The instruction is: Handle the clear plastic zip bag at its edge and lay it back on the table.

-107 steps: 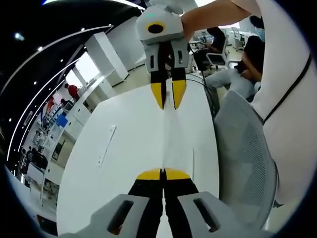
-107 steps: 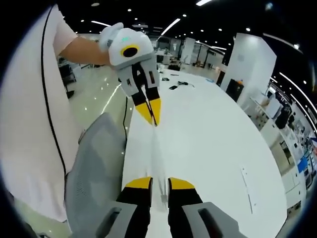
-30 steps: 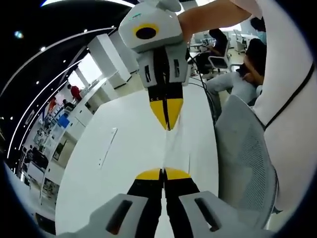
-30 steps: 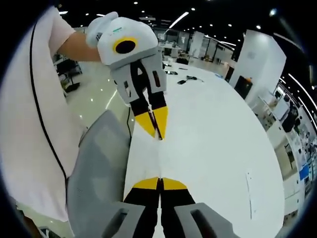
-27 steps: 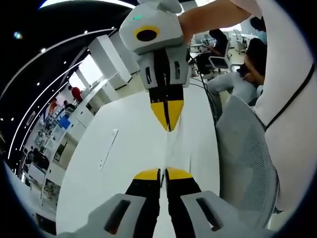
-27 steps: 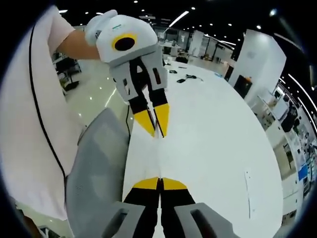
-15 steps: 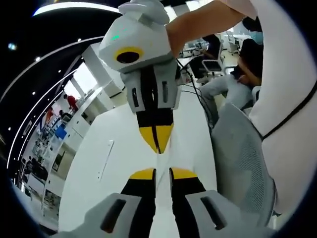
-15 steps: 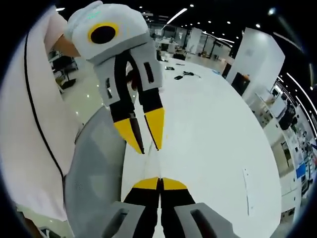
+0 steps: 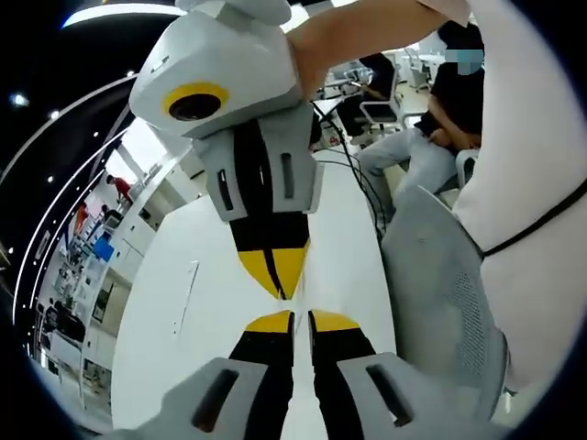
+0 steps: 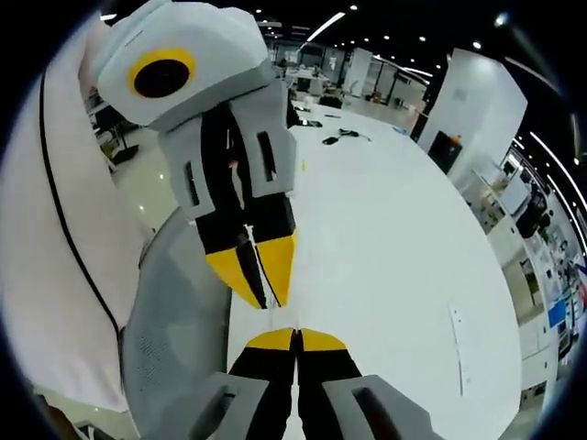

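I see my left gripper with yellow tips slightly parted, my right gripper pinched tight. The clear zip bag is barely discernible, a thin glossy film between them over the smooth white table; I cannot tell its grip.

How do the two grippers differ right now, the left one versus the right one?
The left gripper has its jaws slightly apart, a narrow gap showing between the yellow tips; the right gripper has its jaws pressed together. Whether either pinches the clear bag cannot be told. They share yellow-tipped black jaws and grey bodies, and face each other tip to tip above the white table.
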Tool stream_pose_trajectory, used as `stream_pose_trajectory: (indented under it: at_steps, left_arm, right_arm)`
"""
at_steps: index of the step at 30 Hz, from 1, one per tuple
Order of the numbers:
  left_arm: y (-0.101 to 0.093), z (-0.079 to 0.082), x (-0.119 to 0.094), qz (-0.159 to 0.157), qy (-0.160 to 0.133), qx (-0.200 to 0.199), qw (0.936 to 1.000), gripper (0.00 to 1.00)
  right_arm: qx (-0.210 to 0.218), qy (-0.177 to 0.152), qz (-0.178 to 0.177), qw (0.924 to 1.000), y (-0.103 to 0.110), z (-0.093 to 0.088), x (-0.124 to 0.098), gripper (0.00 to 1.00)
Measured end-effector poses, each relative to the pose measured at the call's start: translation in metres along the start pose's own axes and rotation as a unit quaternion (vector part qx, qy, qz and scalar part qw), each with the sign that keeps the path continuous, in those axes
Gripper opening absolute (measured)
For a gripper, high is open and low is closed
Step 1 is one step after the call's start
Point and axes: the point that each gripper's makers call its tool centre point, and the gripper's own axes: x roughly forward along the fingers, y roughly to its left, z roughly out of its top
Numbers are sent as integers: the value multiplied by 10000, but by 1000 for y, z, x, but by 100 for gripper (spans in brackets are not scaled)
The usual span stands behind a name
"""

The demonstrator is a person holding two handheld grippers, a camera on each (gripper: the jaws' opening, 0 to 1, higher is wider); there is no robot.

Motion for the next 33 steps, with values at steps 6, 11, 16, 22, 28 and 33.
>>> stream_pose_trajectory:
  at_steps: [6, 11, 16, 22, 28, 33]
  left_arm:
    - [-2, -2, 4, -61, 78, -7, 10000, 2]
    - [-6, -12, 10, -154, 330, -25, 9993, 0]
    - [-13, -13, 10, -267, 328, -213, 9989, 0]
    - [-24, -12, 11, -454, 358, -328, 9978, 0]
    - [-33, -9, 7, -560, 354, -506, 9965, 0]
    - [-39, -9, 8, -619, 353, -570, 9958, 0]
  right_arm:
    - [30, -15, 6, 10000, 2, 3, 1, 0]
    - [62, -7, 0, 10000, 2, 3, 3, 0]
    - [116, -6, -28, 9999, 1, 1, 3, 0]
    - [202, 8, -119, 9997, -4, -1, 5, 0]
    - [306, -17, -303, 9991, -12, -1, 6, 0]
    - [391, -32, -484, 9981, -20, -2, 5, 0]
